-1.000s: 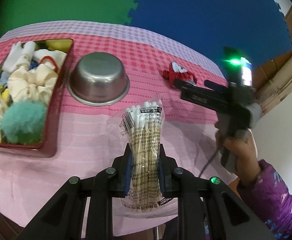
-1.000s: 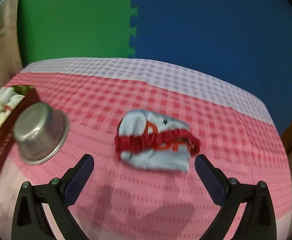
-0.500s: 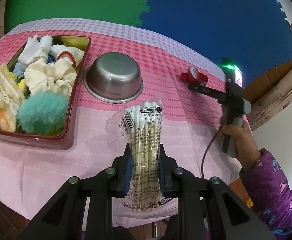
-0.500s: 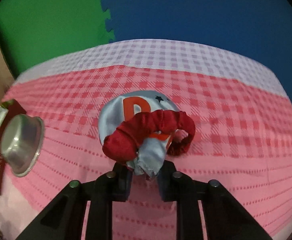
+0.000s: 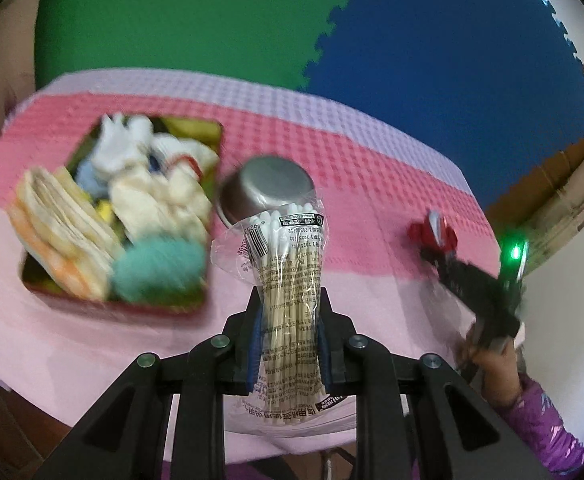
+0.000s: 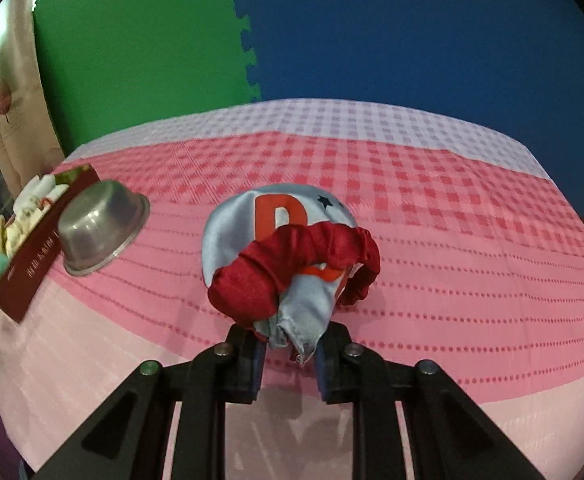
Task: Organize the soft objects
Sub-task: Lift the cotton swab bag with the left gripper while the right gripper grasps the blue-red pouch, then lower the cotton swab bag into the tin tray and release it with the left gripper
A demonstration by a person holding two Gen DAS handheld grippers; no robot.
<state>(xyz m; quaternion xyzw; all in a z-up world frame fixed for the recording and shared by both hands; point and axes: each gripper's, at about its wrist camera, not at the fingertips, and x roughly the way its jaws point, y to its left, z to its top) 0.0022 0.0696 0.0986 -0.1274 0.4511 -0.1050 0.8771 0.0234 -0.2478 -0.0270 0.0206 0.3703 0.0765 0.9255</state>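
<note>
My left gripper [image 5: 289,316] is shut on a clear bag of cotton swabs [image 5: 287,276] and holds it above the pink tablecloth. A dark red box [image 5: 115,216] full of soft things, among them socks, folded cloths and a teal pom-pom [image 5: 157,270], sits at the left. My right gripper [image 6: 289,350] is shut on a light blue satin cap with a red ruffled band [image 6: 292,264], bunched at its near edge. The cap and the right gripper also show far right in the left wrist view [image 5: 432,236].
An upturned steel bowl [image 5: 267,192] stands right of the box; it also shows in the right wrist view [image 6: 99,224] beside the box [image 6: 31,264]. Green and blue foam mats lie behind the table. A wooden wall edge is at the far right.
The left gripper has moved back and right with the swab bag, so the box shows further in. The right gripper closed on the cap's near edge and bunched it up.
</note>
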